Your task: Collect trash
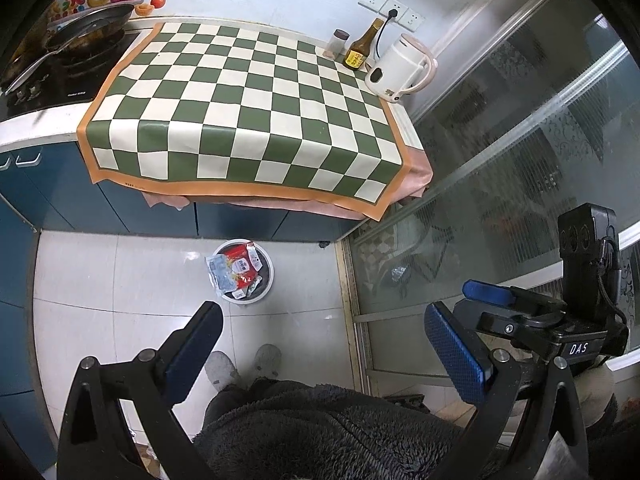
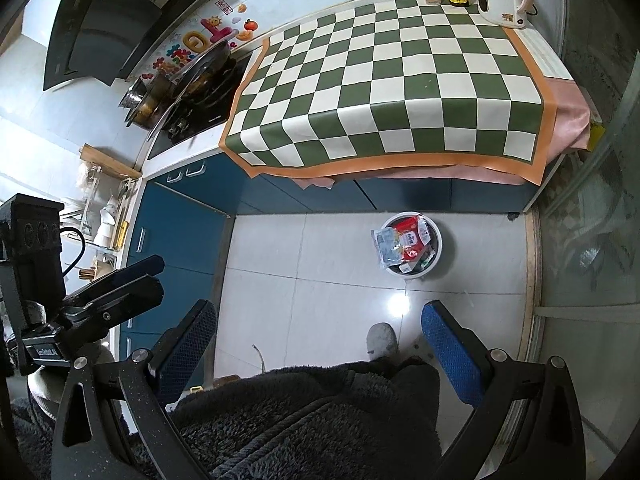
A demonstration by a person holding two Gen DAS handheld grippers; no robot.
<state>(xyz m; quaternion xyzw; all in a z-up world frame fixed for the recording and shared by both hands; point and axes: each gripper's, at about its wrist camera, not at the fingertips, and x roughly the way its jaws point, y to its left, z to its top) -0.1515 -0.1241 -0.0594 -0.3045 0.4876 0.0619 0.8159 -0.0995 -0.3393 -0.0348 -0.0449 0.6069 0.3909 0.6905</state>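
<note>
A round white trash bin (image 1: 267,280) stands on the tiled floor by the blue cabinets, filled with red and pale blue wrappers (image 1: 234,268). It also shows in the right wrist view (image 2: 437,246) with the wrappers (image 2: 404,242) heaped in it, one hanging over the rim. My left gripper (image 1: 324,344) is open and empty, held high above the floor, short of the bin. My right gripper (image 2: 320,340) is open and empty, likewise above the floor. In the left wrist view the right gripper (image 1: 490,294) shows at the right; in the right wrist view the left gripper (image 2: 148,272) shows at the left.
A counter with a green-and-white checkered cloth (image 1: 248,112) holds a white kettle (image 1: 400,68), a brown bottle (image 1: 362,46) and a spice jar (image 1: 338,42). A stove with a pan (image 1: 88,28) sits left. Glass sliding doors (image 1: 520,152) stand right. My slippers (image 1: 244,364) are below.
</note>
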